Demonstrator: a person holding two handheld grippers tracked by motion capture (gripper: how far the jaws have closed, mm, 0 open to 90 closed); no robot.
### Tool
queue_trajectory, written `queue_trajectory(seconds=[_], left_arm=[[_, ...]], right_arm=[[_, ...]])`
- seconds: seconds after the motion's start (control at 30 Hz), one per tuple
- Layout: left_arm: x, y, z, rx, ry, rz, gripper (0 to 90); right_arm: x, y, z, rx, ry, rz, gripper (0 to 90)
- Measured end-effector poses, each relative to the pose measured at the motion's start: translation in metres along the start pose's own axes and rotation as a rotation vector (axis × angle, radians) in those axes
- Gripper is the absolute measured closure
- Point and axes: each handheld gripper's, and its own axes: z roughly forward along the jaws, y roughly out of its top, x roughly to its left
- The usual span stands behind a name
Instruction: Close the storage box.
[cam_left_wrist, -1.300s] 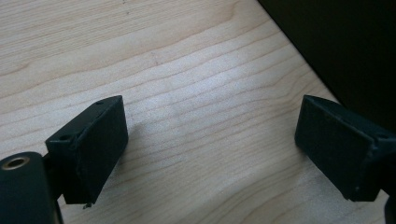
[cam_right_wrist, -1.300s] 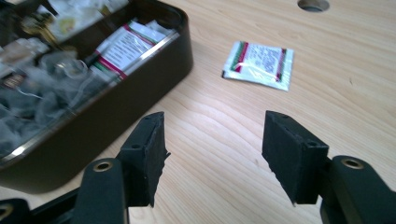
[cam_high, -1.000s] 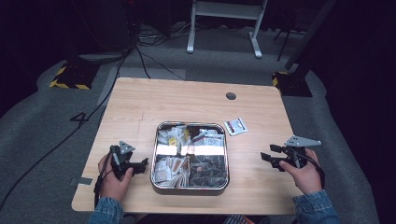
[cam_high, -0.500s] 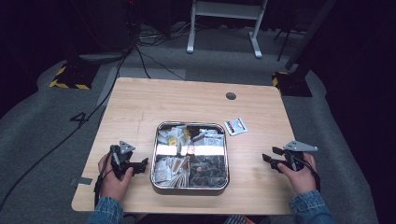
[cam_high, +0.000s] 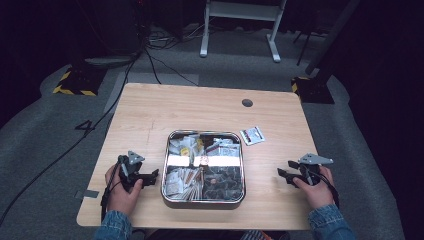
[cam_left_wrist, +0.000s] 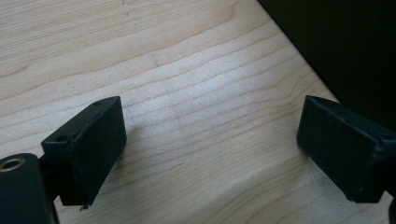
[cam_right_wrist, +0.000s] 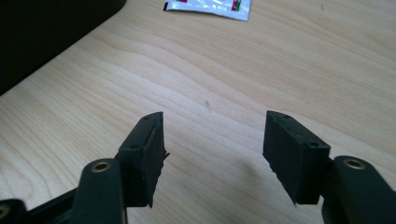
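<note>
**Both tongs parked wide, tray untouched between them**

While the two hands rested low in the frame of the high view, each set of tongs lay on bare wood with nothing between its jaws, a waiting posture rather than a grip. The left tongs, at lower left, pointed toward the steel tray just beside them, jaws spread wide over the surface. The right tongs, at lower right, stood apart from the tray with jaws open as well, probably leaving room to swing either way. Centre frame, the tray held sachets heaped loosely, likely meant for sorting. Beyond its upper right corner, one lone packet lay flat on the wood, apart from the tray; the right gripper view caught its edge at the top, so those tongs were aimed roughly toward it.
</note>
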Motion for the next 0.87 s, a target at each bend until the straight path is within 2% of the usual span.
queue_trajectory(seconds=[0.17, 0.2, 0.27, 0.3, 0.33, 0.37, 0.87], left_arm=[[0.0, 0.0, 0.0, 0.0, 0.0, 0.0, 8.6], [0.0, 0.0, 0.0, 0.0, 0.0, 0.0, 8.6], [0.0, 0.0, 0.0, 0.0, 0.0, 0.0, 8.6], [0.0, 0.0, 0.0, 0.0, 0.0, 0.0, 8.6], [0.0, 0.0, 0.0, 0.0, 0.0, 0.0, 8.6], [0.0, 0.0, 0.0, 0.0, 0.0, 0.0, 8.6], [0.0, 0.0, 0.0, 0.0, 0.0, 0.0, 8.6]], right_arm=[[0.002, -0.002, 0.006, 0.044, 0.027, -0.001, 34.7], [0.002, -0.003, 0.009, 0.071, 0.03, -0.014, 28.6], [0.004, -0.005, 0.012, 0.069, 0.018, -0.044, 21.3], [0.006, -0.006, 0.015, 0.06, 0.008, -0.035, 11.9], [0.006, -0.006, 0.015, 0.06, 0.008, -0.035, 11.9], [0.008, -0.007, 0.019, 0.045, -0.015, -0.019, 7.3], [0.007, -0.007, 0.019, 0.047, -0.018, -0.016, 6.6]])
